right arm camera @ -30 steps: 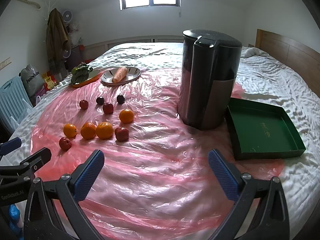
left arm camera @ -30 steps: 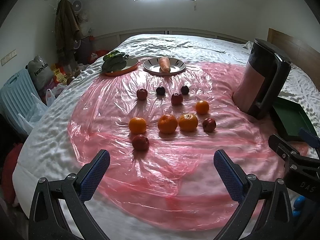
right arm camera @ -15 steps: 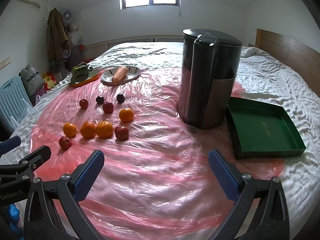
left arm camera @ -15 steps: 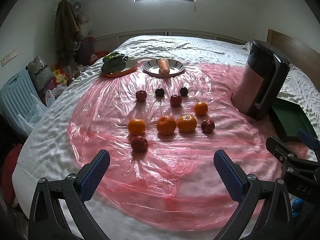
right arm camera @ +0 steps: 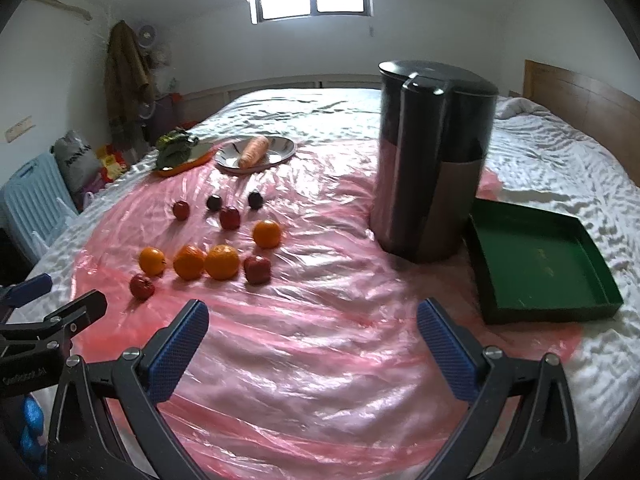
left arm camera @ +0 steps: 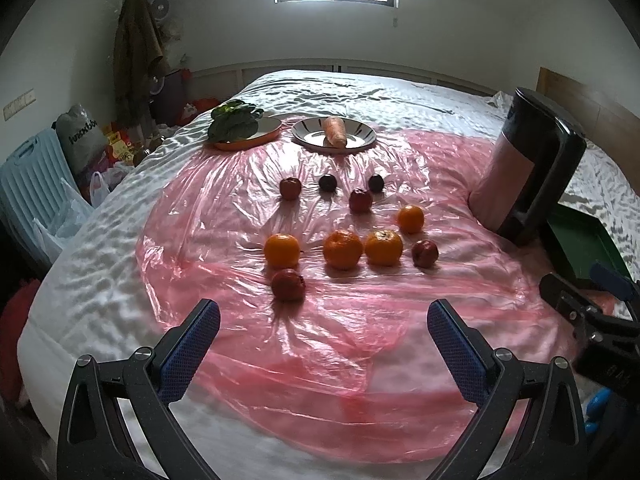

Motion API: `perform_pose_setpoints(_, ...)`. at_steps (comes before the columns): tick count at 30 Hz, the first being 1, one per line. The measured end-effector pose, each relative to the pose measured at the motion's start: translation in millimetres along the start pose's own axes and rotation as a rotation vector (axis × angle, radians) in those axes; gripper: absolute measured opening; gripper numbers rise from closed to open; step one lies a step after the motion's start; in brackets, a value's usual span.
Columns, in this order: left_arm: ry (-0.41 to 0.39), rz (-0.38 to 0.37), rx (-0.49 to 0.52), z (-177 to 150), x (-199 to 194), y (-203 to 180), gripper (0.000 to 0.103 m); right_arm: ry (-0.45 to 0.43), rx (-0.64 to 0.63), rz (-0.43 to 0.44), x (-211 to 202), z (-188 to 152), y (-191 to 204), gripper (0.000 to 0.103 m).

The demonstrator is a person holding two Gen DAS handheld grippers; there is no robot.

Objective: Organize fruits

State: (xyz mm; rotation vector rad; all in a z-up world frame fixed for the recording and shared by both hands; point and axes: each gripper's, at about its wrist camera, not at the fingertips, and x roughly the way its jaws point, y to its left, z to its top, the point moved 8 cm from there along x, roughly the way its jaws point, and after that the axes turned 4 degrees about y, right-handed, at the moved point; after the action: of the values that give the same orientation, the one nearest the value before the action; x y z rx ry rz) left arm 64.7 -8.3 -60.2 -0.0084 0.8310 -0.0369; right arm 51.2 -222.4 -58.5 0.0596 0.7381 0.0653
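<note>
Both grippers hover above the near edge of a bed with nothing between their fingers: the left gripper (left arm camera: 323,334) has its blue-padded fingers spread wide apart over the pink plastic sheet (left arm camera: 320,340), and the right gripper (right arm camera: 312,334) is likewise spread wide, to the right of it. Fruit lies loose on the sheet ahead of the left gripper. Nearest is a red apple (left arm camera: 288,285), just behind it an orange (left arm camera: 281,249), and to the right two more oranges (left arm camera: 343,249) (left arm camera: 383,247) almost touching, then another red apple (left arm camera: 425,253). A fourth orange (left arm camera: 410,219) sits a little farther back. Beyond these lie two small red fruits (left arm camera: 290,188) (left arm camera: 360,200) and two dark plums (left arm camera: 327,182) (left arm camera: 376,183). At the far edge of the sheet a silver plate (left arm camera: 360,136) carries a carrot (left arm camera: 334,131), and left of it an orange-rimmed plate (left arm camera: 264,138) holds leafy greens (left arm camera: 232,120). To the right stands a tall dark cylindrical appliance (right arm camera: 432,168), upright on the sheet, and just right of it an open green tray (right arm camera: 536,264) rests on the white bedcover (right arm camera: 560,160), well apart from the fruit.
</note>
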Motion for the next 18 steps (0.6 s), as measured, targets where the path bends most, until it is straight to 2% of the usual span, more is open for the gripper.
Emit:
perform_pose_setpoints(6, -0.017, -0.004, 0.0, -7, 6, 17, 0.102, 0.009, -0.049, 0.081, 15, 9, 11, 0.103)
perform_pose_setpoints(13, -0.014, 0.005, 0.015, -10, 28, 29, 0.101, 0.029, -0.151, 0.163, 53, 22, 30, 0.103)
perform_pose_setpoints(18, 0.019, -0.012, -0.003, -5, 58, 35, 0.092, 0.059, -0.19, 0.239, 90, 31, 40, 0.103)
